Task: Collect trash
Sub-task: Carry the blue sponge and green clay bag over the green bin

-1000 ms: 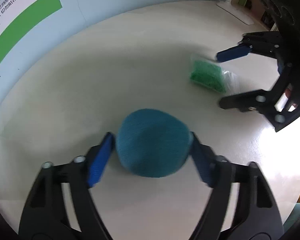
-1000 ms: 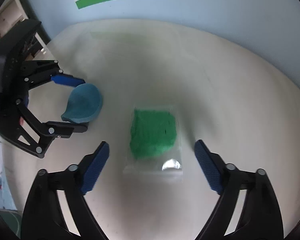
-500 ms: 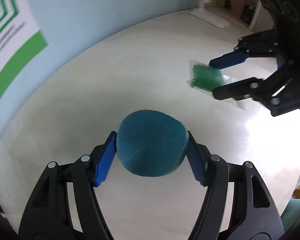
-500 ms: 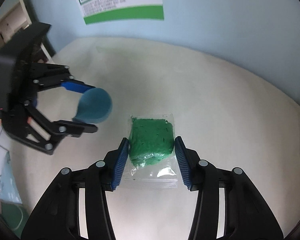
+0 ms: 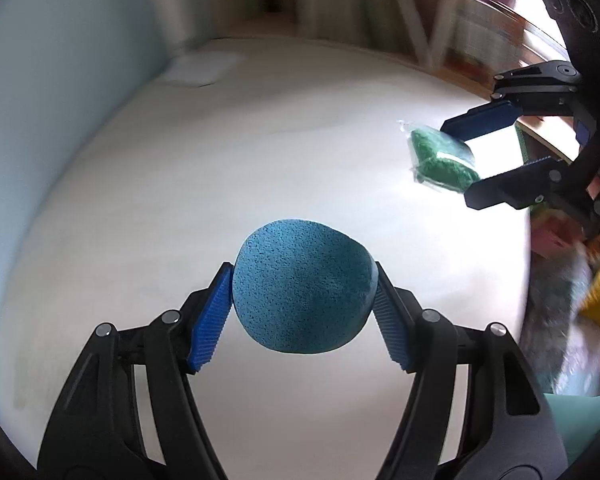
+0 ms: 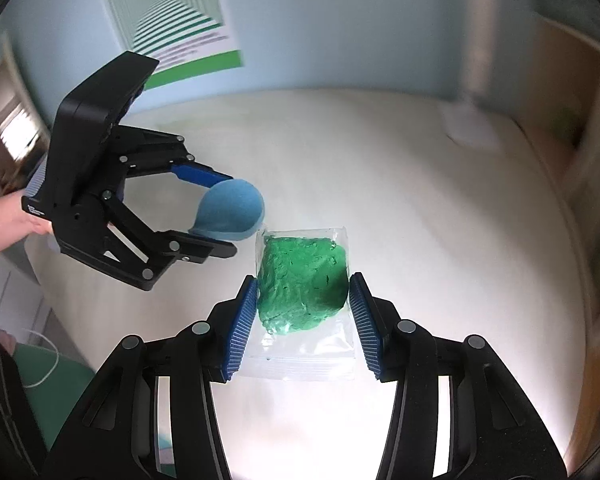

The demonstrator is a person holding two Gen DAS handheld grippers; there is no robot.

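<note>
The left gripper (image 5: pixel 304 304) is clamped on a round blue sponge (image 5: pixel 304 286), its ribbed blue pads (image 5: pixel 210 322) pressing in from both sides at the lower centre of the left wrist view. The right gripper (image 6: pixel 304 320) is closed on a clear zip bag of green material (image 6: pixel 304 284), with the green lump squeezed between the pads and the empty plastic end hanging toward the camera at the lower centre of the right wrist view.

Compared with a second ago, when the bag lay flat on the white table (image 5: pixel 260 140) between wide-open right fingers, the bag is now pinched and appears lifted off the surface; in the left wrist view it hangs at the upper right, tilted, with the table pale beneath it. The sponge, too, seems to ride higher than half a second ago, and the background in both views has swung: the green-striped poster (image 6: pixel 172 28) sits at the upper left of the right wrist view, and blurred furniture fills the top of the left one.

So both pieces of trash are picked up and in the air, close to each other but not touching. What seems left is carrying them to a bin, which neither view shows. The slippery bag looks the likelier of the two to slide out.
</note>
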